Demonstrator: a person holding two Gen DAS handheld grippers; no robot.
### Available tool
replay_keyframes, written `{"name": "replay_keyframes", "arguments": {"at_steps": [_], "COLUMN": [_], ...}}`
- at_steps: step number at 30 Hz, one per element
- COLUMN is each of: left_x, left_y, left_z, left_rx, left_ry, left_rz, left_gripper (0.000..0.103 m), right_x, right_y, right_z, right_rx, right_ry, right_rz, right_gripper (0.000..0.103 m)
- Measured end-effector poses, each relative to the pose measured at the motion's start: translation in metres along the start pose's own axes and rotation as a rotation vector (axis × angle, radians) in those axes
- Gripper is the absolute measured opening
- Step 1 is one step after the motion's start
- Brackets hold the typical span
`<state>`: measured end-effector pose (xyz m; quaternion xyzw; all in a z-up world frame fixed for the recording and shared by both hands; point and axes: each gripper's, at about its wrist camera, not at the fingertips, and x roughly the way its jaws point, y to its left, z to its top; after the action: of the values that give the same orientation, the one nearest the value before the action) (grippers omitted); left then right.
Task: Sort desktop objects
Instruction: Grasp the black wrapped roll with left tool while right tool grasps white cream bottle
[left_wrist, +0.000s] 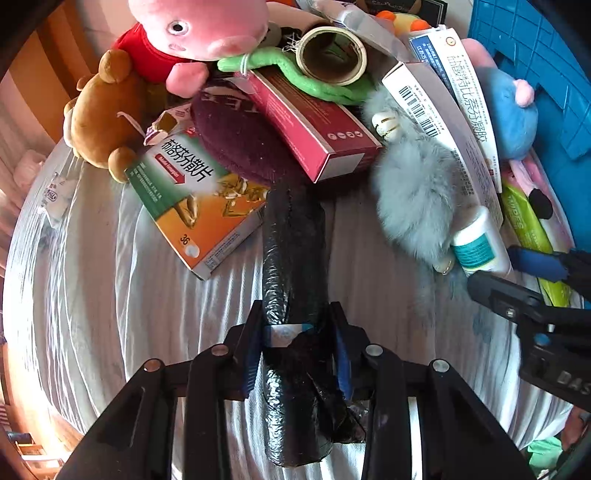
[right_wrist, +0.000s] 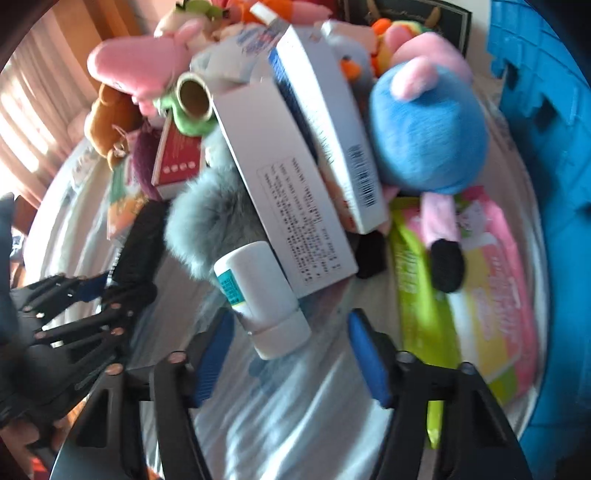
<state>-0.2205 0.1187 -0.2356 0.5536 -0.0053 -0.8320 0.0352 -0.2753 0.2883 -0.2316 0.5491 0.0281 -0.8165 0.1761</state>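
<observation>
- One blue plastic basket (right_wrist: 546, 155) stands at the right edge of the white-covered surface (left_wrist: 110, 295).
- Three big plush toys are in the pile: one pink pig (left_wrist: 199, 29), one brown bear (left_wrist: 99, 114), one blue one (right_wrist: 424, 129).
- Four cartons: one orange-green (left_wrist: 195, 206), one red (left_wrist: 314, 125), two white (right_wrist: 284, 188) (right_wrist: 328, 122).
- One grey fur ball (left_wrist: 413, 195) touches the one white bottle (right_wrist: 262, 299).
- Left tongs (left_wrist: 295, 339) are closed on one black wrapped roll (left_wrist: 291, 258), which reaches to the pile.
- Right tongs (right_wrist: 291, 350) stand wide open on both sides of the bottle; its cap end lies between the pads (right_wrist: 365, 358), apparently without touching them.
- Only the right view shows the two wipes packs, one green (right_wrist: 421, 295), one pink (right_wrist: 495, 280).
</observation>
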Motion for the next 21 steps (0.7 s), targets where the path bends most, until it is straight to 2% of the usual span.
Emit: {"name": "replay_keyframes", "arguments": {"at_steps": [1,6,8,13,15,21], "left_x": [-0.002,-0.03,-0.05,-0.091,-0.096,-0.131], "left_y": [0.0,0.003,0.003,0.002,-0.004,-0.018], "left_z": [-0.001,-0.008,-0.009,-0.001,0.008,0.029], "left_rx": [-0.001,-0.016,-0.021,-0.02,-0.019,0.012], "left_ry": [0.001,-0.034,-0.068,-0.163,-0.189,-0.291], "left_rz": [-0.007,-0.032,-0.046,-0.058,-0.058,-0.067], "left_gripper": [0.032,0.032,0.032,0.032,0.032,0.032], "right_x": [0.004,-0.011,-0.027,-0.066,-0.076,-0.128], "right_y": [0.001,0.009,0.012,0.016,0.016,0.02], "right_z": [0.0,-0.005,-0.006,-0.001,0.001,0.014], "right_rx": [0.004,-0.02,-0.029,-0.044,-0.045,-0.04], "right_ry": [0.011,-0.006,-0.029,-0.098,-0.123,-0.253], "right_rz": [0.016,0.031,0.037,0.029,0.022,0.007], "right_gripper": [0.041,0.039,0.034,0.033,0.033,0.033]}}
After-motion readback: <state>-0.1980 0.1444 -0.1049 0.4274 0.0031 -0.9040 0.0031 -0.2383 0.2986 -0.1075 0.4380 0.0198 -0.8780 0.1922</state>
